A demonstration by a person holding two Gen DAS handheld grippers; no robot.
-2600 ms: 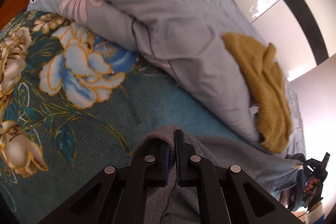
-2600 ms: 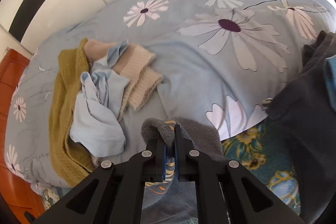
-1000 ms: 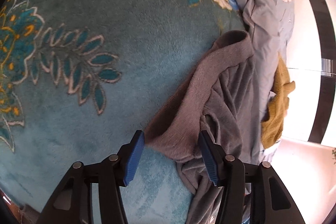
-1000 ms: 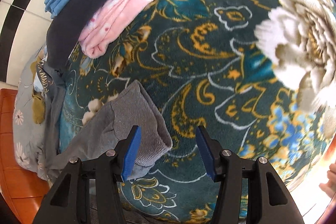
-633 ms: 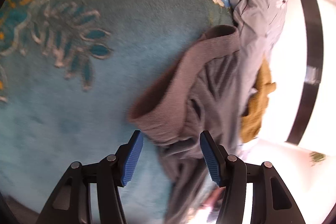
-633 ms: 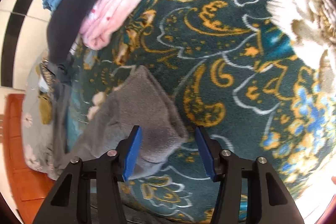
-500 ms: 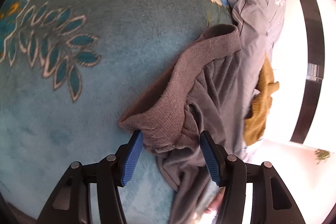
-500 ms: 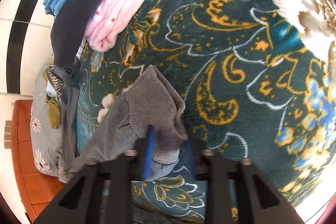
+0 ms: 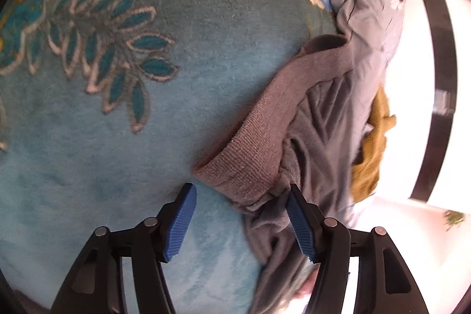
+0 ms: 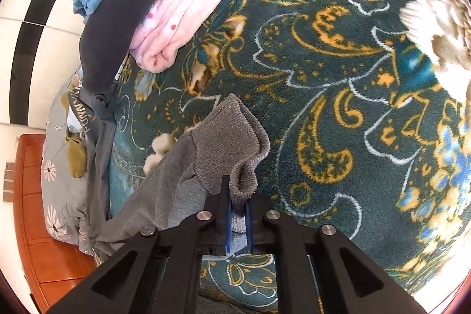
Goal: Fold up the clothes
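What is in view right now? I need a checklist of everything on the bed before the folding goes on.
grey garment: one, grey with ribbed cuffs, spread on the blanket.
floral blanket: one, dark teal with gold and white flowers, under the garment.
folded clothes: one stack, blue, black and pink, at the blanket's far edge.
grey flowered duvet: one, pale grey with white daisies, beside the blanket.
mustard knit: one, yellow, on the duvet.
wooden bed frame: one, orange-brown, at the bed's edge.
left gripper: fingers opening, astride the other ribbed cuff, not pressing it.
right gripper: fingers shut on a ribbed cuff.
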